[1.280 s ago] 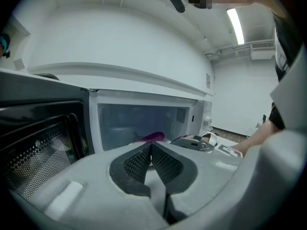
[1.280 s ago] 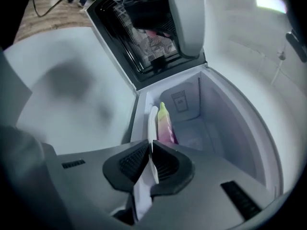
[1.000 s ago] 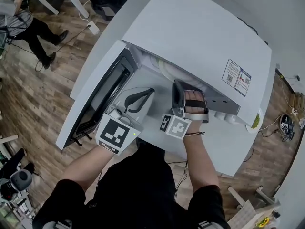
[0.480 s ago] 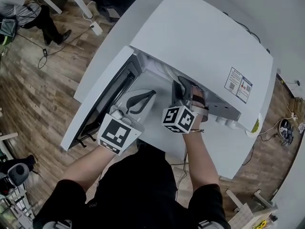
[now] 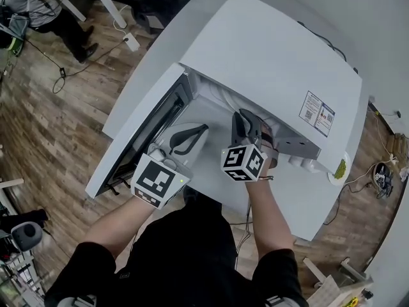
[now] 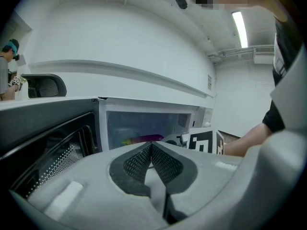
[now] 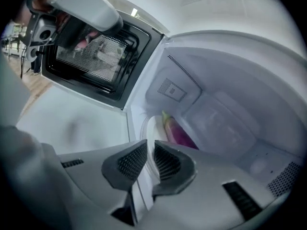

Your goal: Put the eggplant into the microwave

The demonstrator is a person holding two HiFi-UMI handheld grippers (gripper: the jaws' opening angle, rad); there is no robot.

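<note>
The purple eggplant (image 7: 178, 134) with its green stem lies inside the white microwave (image 5: 268, 50), on the round glass plate (image 7: 145, 128); it also shows in the left gripper view as the eggplant (image 6: 144, 139). In the head view the oven's top hides it. The door (image 5: 140, 133) hangs wide open to the left. My right gripper (image 7: 150, 146) sits at the oven's mouth, just short of the eggplant, jaws nearly together and holding nothing. My left gripper (image 6: 151, 145) is shut and empty in front of the opening, beside the door.
The microwave stands on a white table (image 5: 300, 203) with a wooden floor all round. A sticker (image 5: 317, 112) is on the oven's top, and a small green thing (image 5: 339, 168) lies at the right corner. A person (image 5: 38, 11) stands far off at the upper left.
My right gripper has rolled at the oven's mouth, so its marker cube now faces up over the hand. The left gripper has hardly moved.
</note>
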